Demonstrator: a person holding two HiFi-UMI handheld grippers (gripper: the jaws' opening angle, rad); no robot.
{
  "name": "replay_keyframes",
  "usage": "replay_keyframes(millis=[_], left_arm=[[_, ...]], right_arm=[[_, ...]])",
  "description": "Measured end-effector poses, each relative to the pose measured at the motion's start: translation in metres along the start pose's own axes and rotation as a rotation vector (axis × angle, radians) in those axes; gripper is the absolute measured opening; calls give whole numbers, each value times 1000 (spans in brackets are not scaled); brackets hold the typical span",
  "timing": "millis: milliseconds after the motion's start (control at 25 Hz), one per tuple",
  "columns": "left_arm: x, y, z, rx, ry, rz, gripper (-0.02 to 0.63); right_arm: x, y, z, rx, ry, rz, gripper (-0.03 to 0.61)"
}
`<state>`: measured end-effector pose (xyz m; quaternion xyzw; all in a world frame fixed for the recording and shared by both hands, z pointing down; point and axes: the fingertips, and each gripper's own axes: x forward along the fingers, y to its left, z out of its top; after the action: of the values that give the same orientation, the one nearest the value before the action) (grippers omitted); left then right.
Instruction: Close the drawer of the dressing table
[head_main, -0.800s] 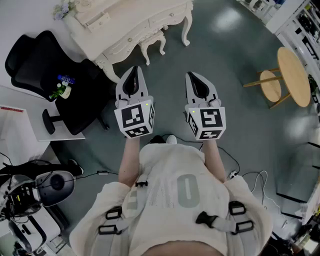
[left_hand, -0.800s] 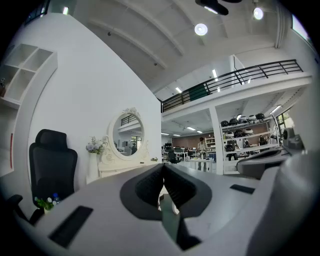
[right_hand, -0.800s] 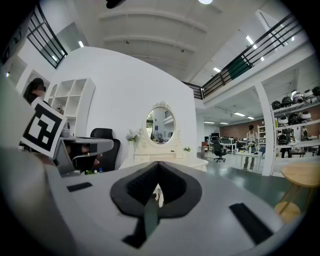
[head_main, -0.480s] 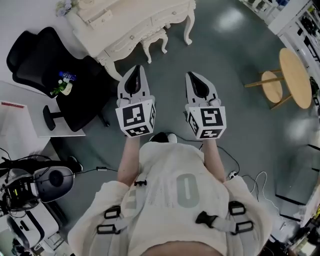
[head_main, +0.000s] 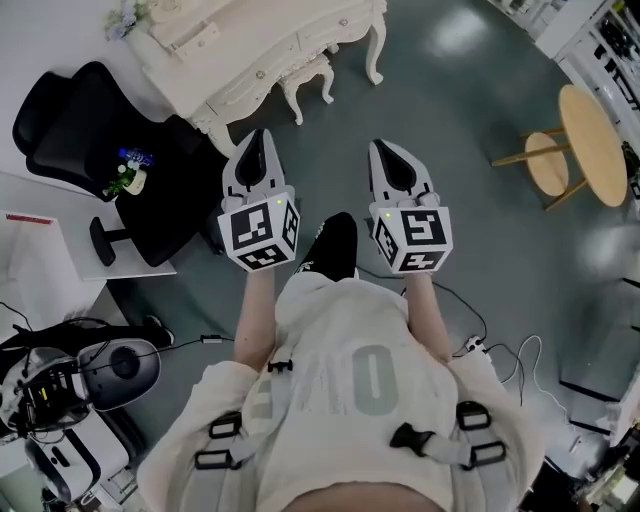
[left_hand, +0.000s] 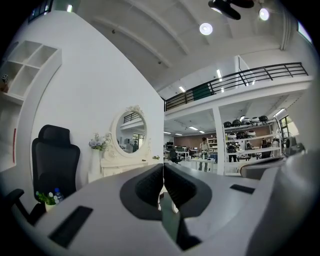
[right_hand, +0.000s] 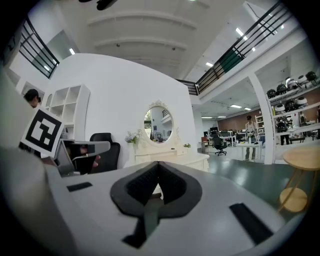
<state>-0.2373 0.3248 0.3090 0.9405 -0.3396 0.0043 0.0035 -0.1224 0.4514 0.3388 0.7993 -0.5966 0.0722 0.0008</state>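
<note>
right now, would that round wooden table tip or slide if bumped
Probably light: the round wooden table stands on thin legs. Wide top, smaller shelf below, so a high push might tip it. On the glossy floor it could slide.

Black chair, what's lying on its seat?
A blue-capped bottle and a small green plant lie on the chair seat. The left gripper covers the seat's right edge; what's there can't be seen.

leg (head_main: 330, 245): swung forward into view | left tool (head_main: 257, 135): shifted left
</note>
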Motion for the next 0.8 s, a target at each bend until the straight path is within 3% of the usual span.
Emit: replay_keyframes(millis=[360,600,800], left_arm=[[44,-1,16,1,-61,-24,20],[80,11,43,17,-181,-32,20],[130,20,38,17,-171,-17,20]], right_arm=[[37,-22,21,-47,-32,2,8],[77,-34,41,-97,-70,10,9],[119,-50,38,-122,-51,11,9]])
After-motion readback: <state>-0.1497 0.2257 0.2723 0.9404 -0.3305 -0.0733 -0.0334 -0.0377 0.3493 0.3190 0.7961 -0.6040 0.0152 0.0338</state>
